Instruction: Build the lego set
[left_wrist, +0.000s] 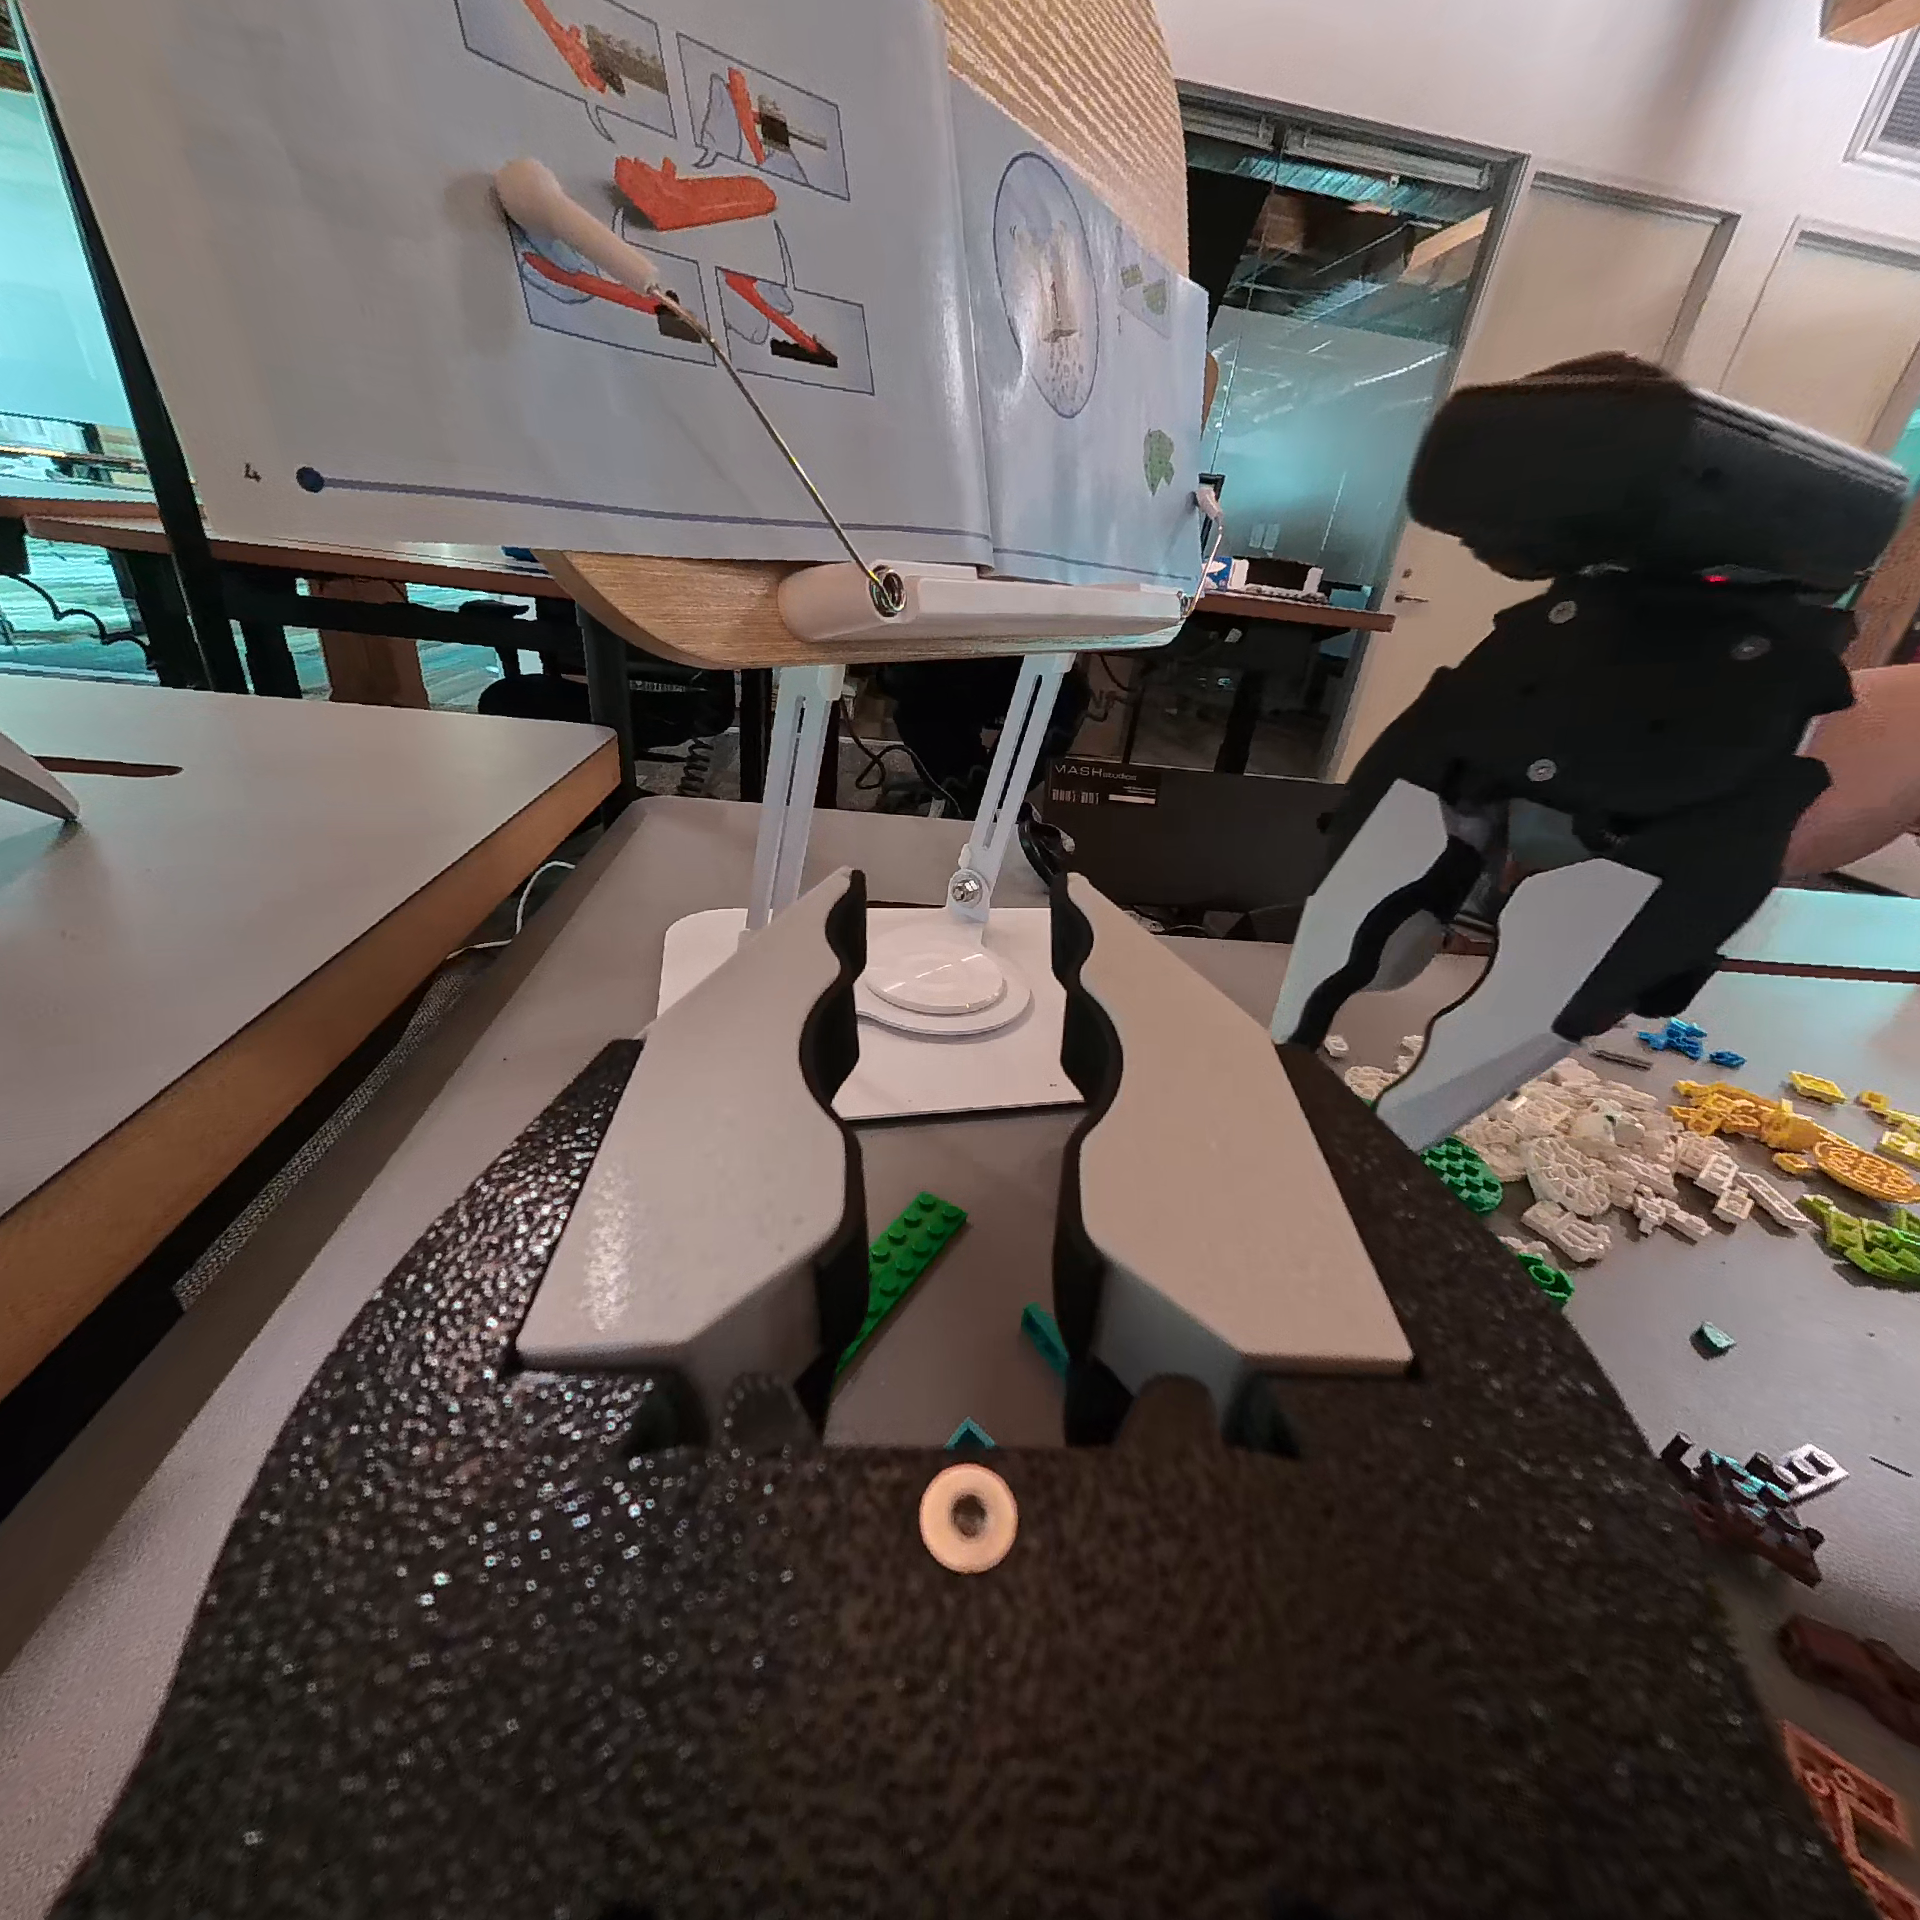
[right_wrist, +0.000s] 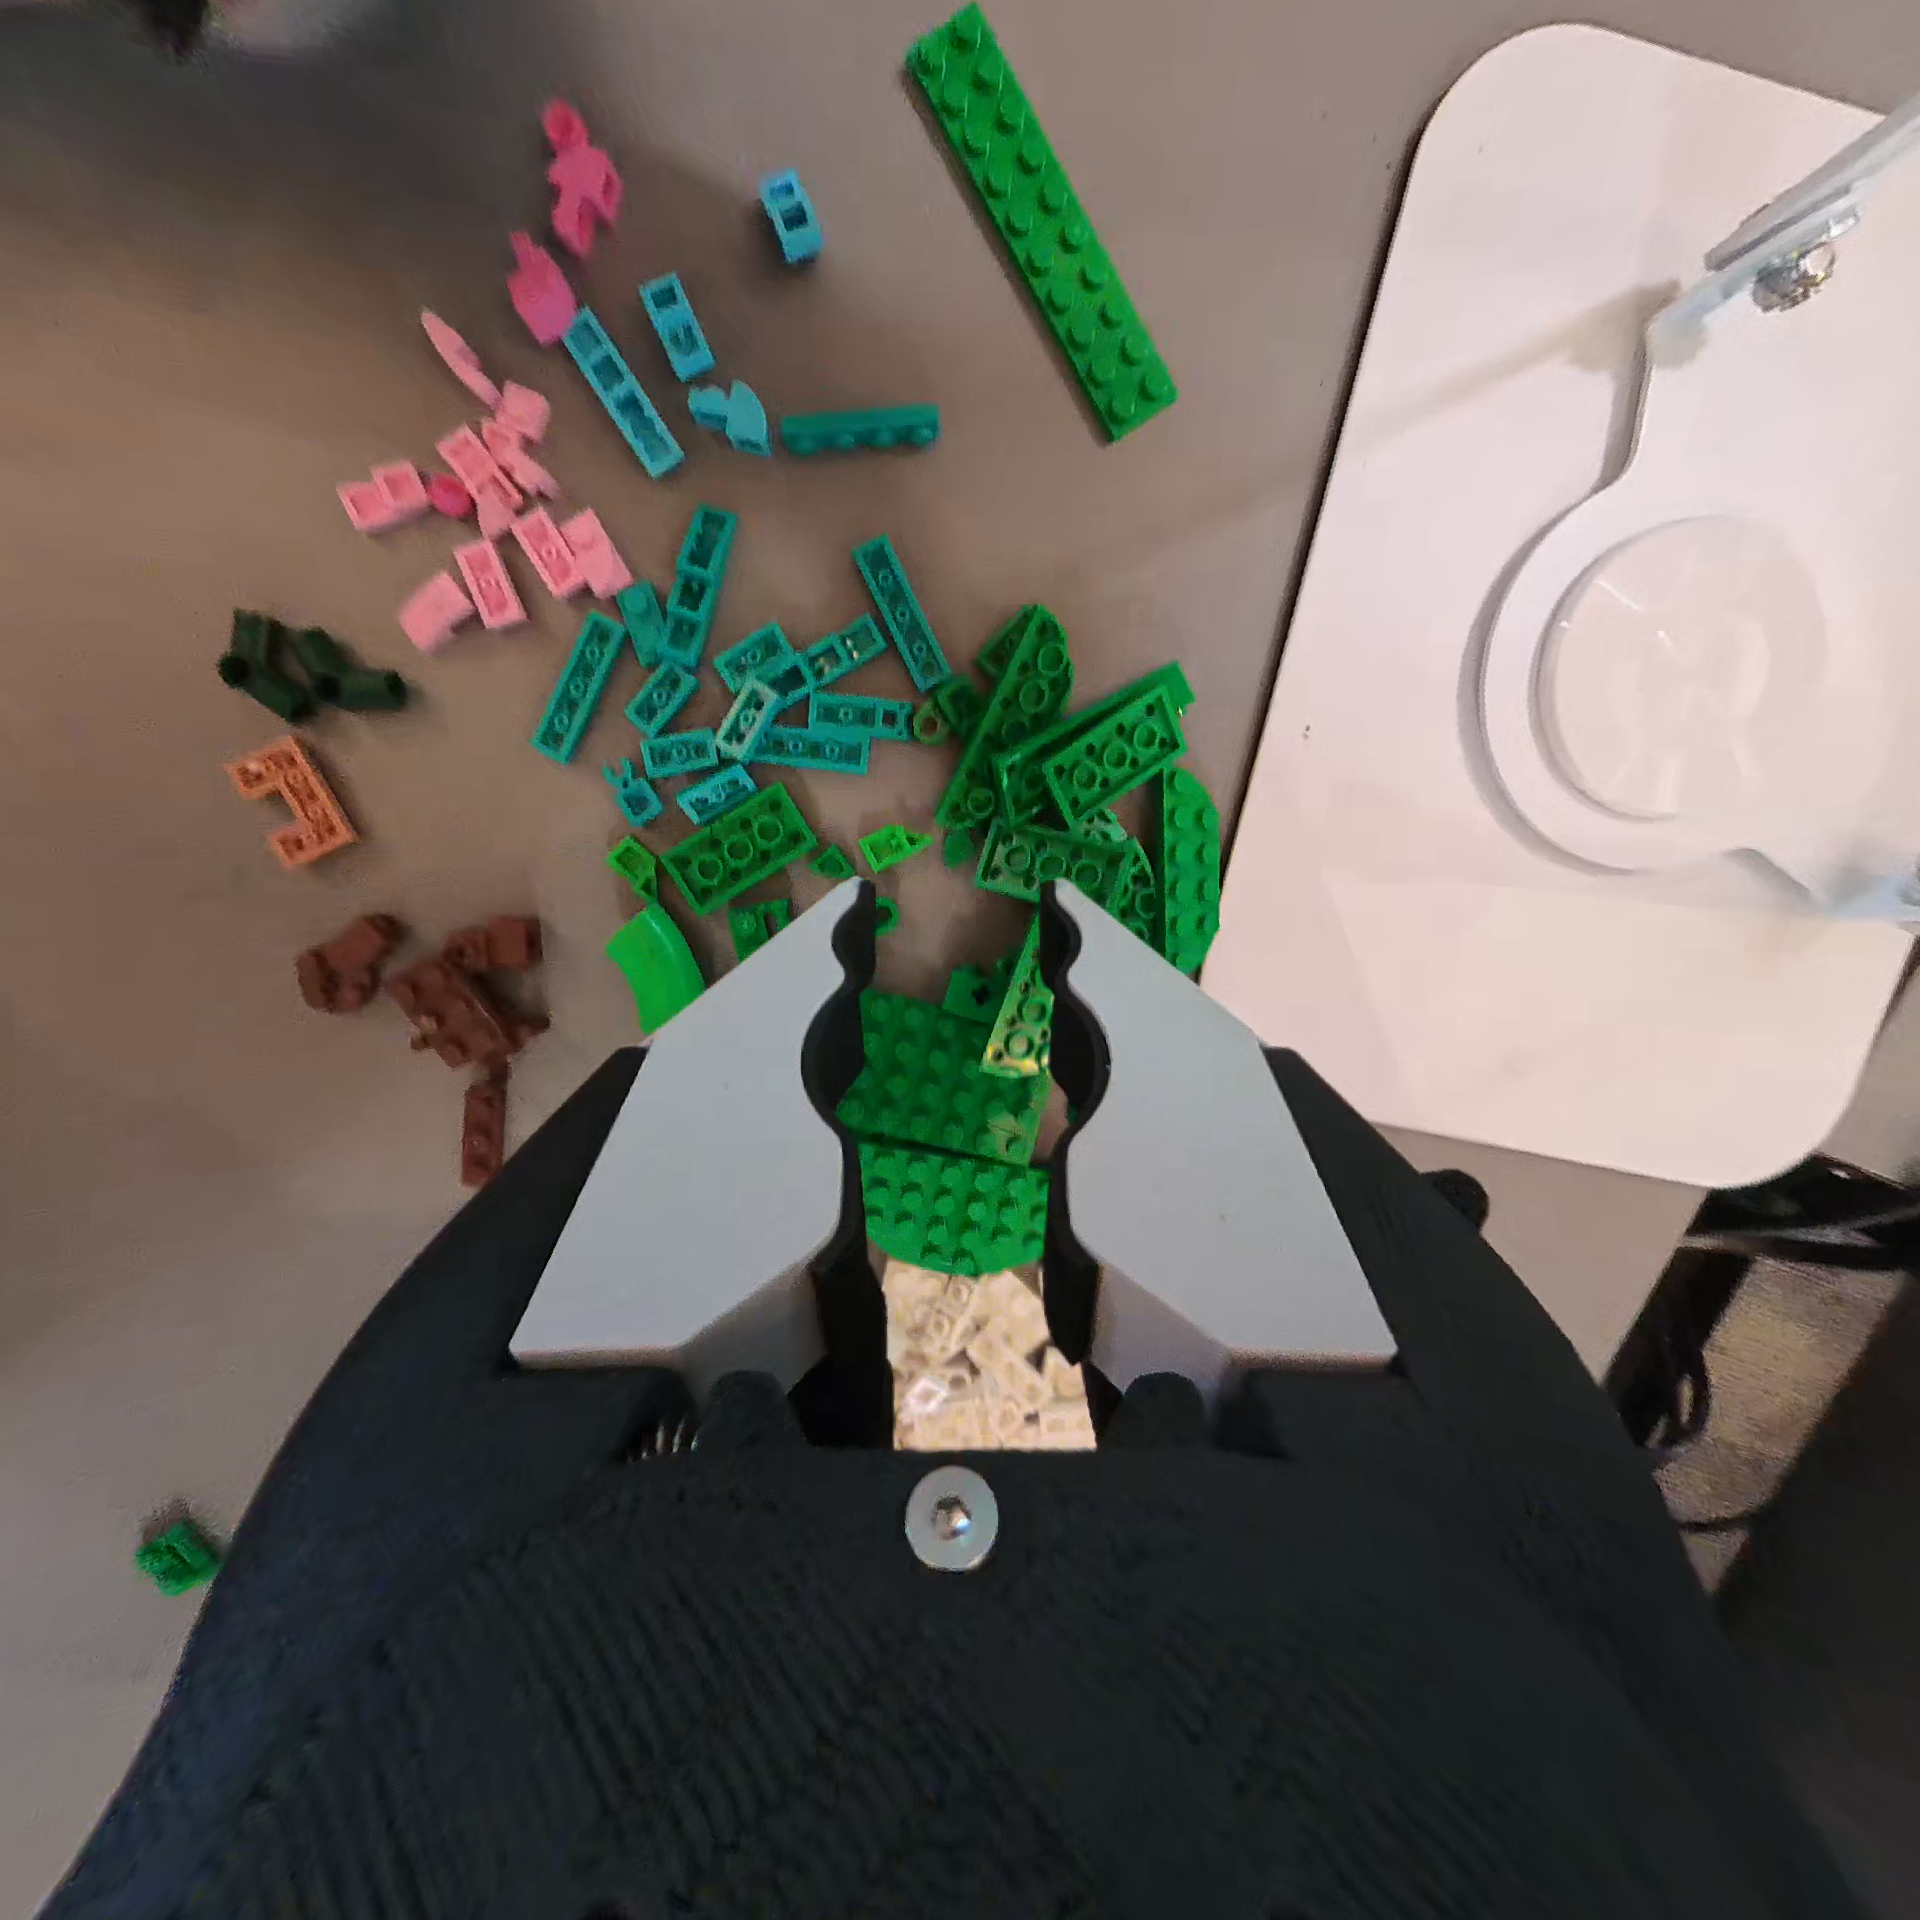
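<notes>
Left gripper (left_wrist: 956, 914) held level over the grey worktop (left_wrist: 343, 1226), jaws spread and bare, aimed at the white stand base (left_wrist: 956, 1060) that carries the open instruction booklet (left_wrist: 540, 312); long green plate (left_wrist: 904, 1273) lying flat beneath the fingers, untouched. Right gripper (right_wrist: 956, 899) hanging tips-down over the bright green brick pile (right_wrist: 1070, 769), jaws spread, nothing pinched, small green pieces lying loose between the fingers but not pressed. Risk here, as a judgement: pile tangled and overlapping, so a close could catch two pieces at once or flick a small wedge away; stand base just beside the pile, easy to knock with the right-hand finger. Bricks sorted roughly by colour: teal plates (right_wrist: 717, 686) beside the green, pink bits (right_wrist: 499, 509) further off, brown lumps (right_wrist: 436, 987) and one orange corner piece (right_wrist: 291, 800) to the left, white pieces (right_wrist: 987, 1361) under the gripper body. Many green plates upside down, hollow undersides showing, thin and flat against the worktop, likely awkward to grip.
</notes>
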